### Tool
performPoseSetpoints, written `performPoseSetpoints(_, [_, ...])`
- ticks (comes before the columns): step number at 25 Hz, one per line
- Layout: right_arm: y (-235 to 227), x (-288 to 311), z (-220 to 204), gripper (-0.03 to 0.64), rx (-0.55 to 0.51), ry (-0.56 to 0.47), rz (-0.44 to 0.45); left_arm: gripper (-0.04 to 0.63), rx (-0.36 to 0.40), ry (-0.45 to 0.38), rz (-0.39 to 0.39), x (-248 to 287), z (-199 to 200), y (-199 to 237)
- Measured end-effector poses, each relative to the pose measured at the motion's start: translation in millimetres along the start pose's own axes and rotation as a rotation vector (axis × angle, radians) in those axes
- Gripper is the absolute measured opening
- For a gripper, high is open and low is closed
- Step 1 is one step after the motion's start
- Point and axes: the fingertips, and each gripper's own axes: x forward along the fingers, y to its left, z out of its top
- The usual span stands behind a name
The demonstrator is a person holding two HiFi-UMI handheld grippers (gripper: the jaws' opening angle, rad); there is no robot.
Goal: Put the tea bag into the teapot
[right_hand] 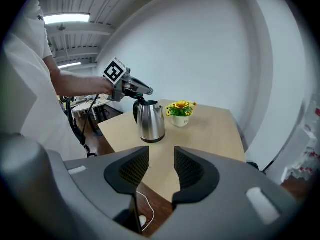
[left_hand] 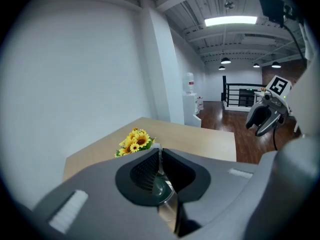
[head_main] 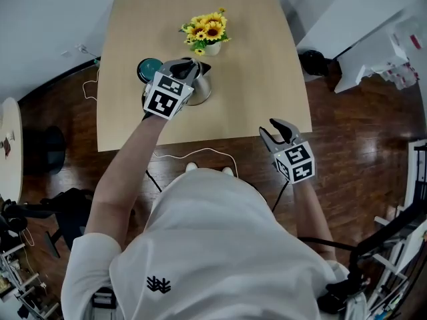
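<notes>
A steel teapot (head_main: 203, 89) (right_hand: 150, 122) stands in the middle of the light wooden table (head_main: 247, 59), its lid off. My left gripper (head_main: 189, 66) (right_hand: 146, 90) hovers right over its open mouth, jaws shut. In the left gripper view, the teapot's steel (left_hand: 168, 196) shows below the closed left gripper (left_hand: 160, 152). A thin pale sliver sits at the tips; I cannot tell what it is. No tea bag is plainly visible. My right gripper (head_main: 277, 133) (right_hand: 161, 157) is open and empty, off the table's near right edge above the floor.
A white pot of yellow sunflowers (head_main: 207, 32) (right_hand: 180, 113) (left_hand: 134, 141) stands just behind the teapot. A round teal lid (head_main: 148, 68) lies to its left. A white cable (head_main: 200, 153) runs over the dark wood floor by the table's near edge.
</notes>
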Motion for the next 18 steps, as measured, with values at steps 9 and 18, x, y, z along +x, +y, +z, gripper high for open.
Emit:
performPoseSetpoints(9, [1.6,1.7,2.4,0.156,-0.001,-0.002,0.010,0.023,0.058,0.022,0.029,-6.5,3.8,3.1])
performPoseSetpoints(18, [4.4,4.1,1.6,0.156,-0.001,0.002,0.019,0.023,0.067,0.035,0.035,-6.5,-0.2,4.9])
